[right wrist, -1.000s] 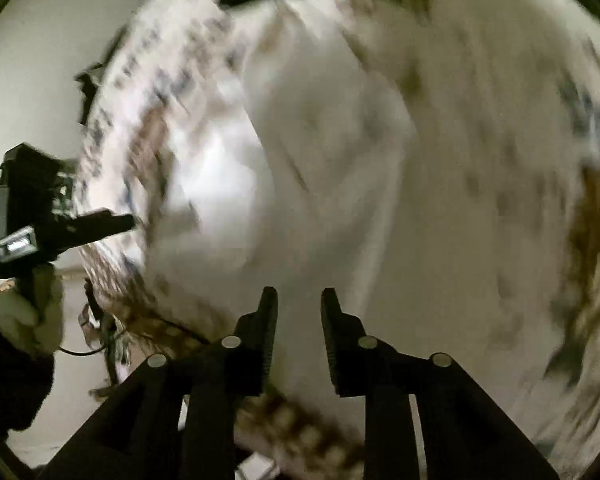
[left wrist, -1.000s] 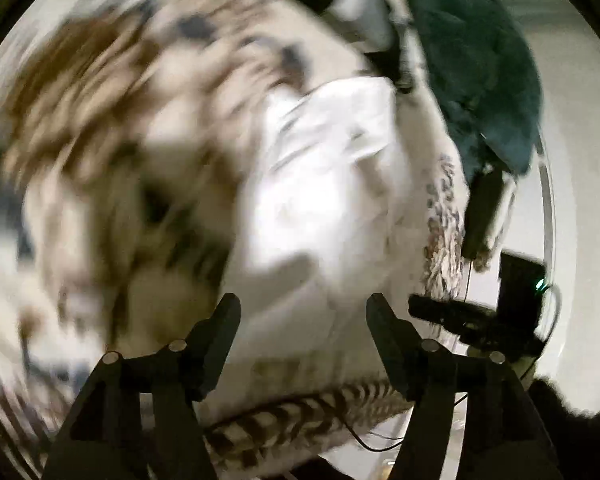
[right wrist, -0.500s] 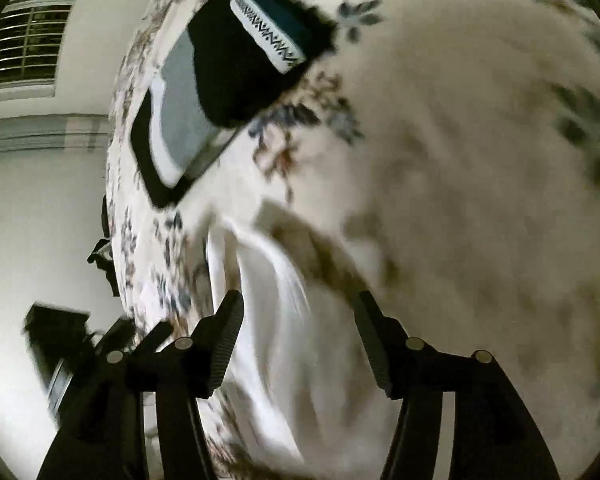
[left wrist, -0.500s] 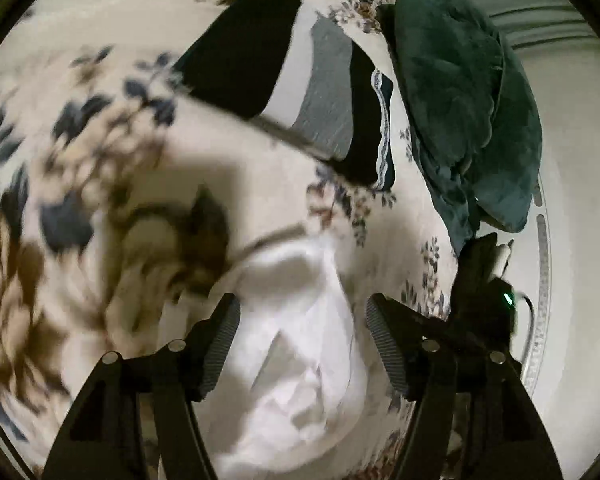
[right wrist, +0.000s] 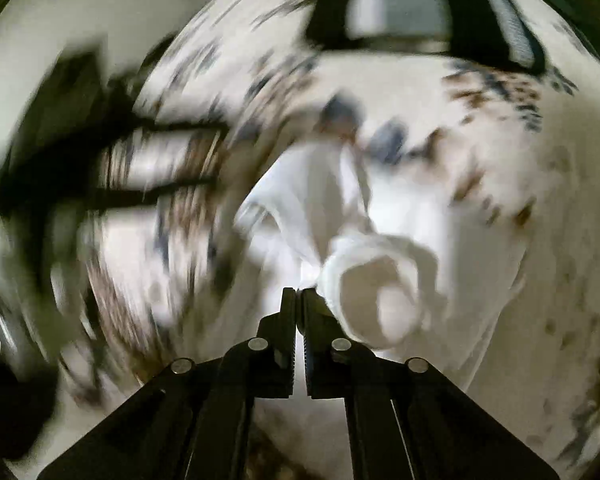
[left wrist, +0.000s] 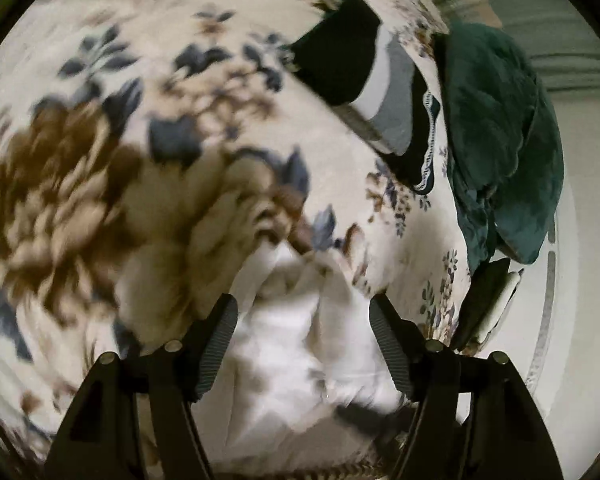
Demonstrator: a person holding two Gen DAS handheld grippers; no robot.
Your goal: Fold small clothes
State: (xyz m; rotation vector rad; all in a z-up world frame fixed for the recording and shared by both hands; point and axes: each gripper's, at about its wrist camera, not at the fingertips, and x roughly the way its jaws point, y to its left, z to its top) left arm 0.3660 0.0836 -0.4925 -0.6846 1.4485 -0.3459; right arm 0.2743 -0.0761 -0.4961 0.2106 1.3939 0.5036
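White garment [right wrist: 320, 208] | right gripper [right wrist: 299, 294] pinches it | left gripper [left wrist: 302, 316] spread | no legible writing

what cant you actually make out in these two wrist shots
- Right wrist: left gripper smeared by motion blur; open or shut unreadable.
- Right wrist: right gripper shut at white garment; pinched cloth not visible.
- Left wrist: white garment's near edge cut off by left gripper fingers and frame.

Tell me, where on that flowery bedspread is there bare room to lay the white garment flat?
The widest free patch of the floral bedspread lies left of the striped folded garment and beyond the white garment. It is crowded on the right, where the striped piece lies beside the dark green cloth near the edge.
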